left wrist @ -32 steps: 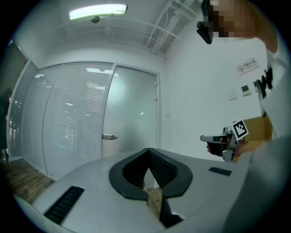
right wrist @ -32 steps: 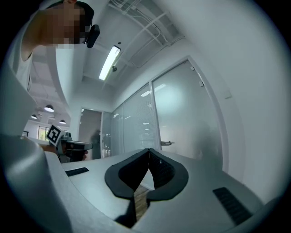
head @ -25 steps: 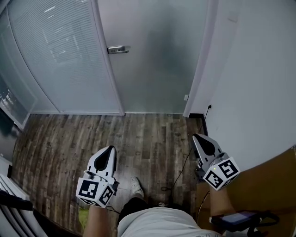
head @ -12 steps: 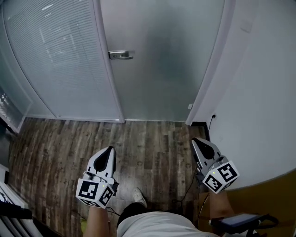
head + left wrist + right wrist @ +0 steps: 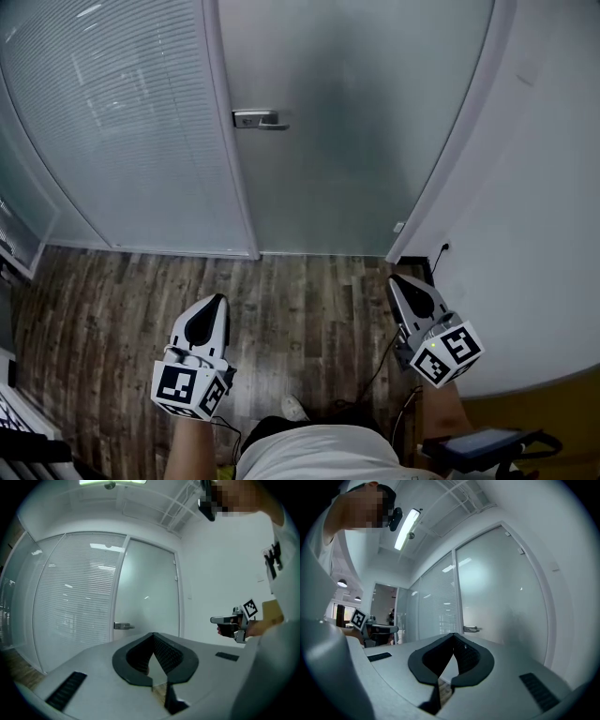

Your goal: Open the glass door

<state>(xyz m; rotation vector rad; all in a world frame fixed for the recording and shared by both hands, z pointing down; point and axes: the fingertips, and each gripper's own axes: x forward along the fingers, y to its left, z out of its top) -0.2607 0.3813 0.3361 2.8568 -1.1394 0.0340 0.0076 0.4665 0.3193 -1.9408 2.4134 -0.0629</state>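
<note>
- The glass door (image 5: 347, 122) fills the upper middle of the head view. It is frosted and shut, and stands between a panel with blinds (image 5: 112, 122) at upper left and a white wall (image 5: 544, 234) at right.
- Its handle (image 5: 260, 119) is a metal lever at the door's left edge. The lever's long axis runs level and its free end points right.
- The left tongs (image 5: 216, 302), at lower left, have their jaws together with nothing between them.
- The right tongs (image 5: 397, 281), at lower right, are likewise closed and empty.
- Both point up the frame toward the door over the wooden floor (image 5: 309, 291), and both are well apart from the door.
- The handle lies up the frame and slightly right of the left tongs, and up and far to the left of the right tongs.
- The left tongs look the nearer pair for the lever. They would need to part their jaws before closing across its level bar.
</note>
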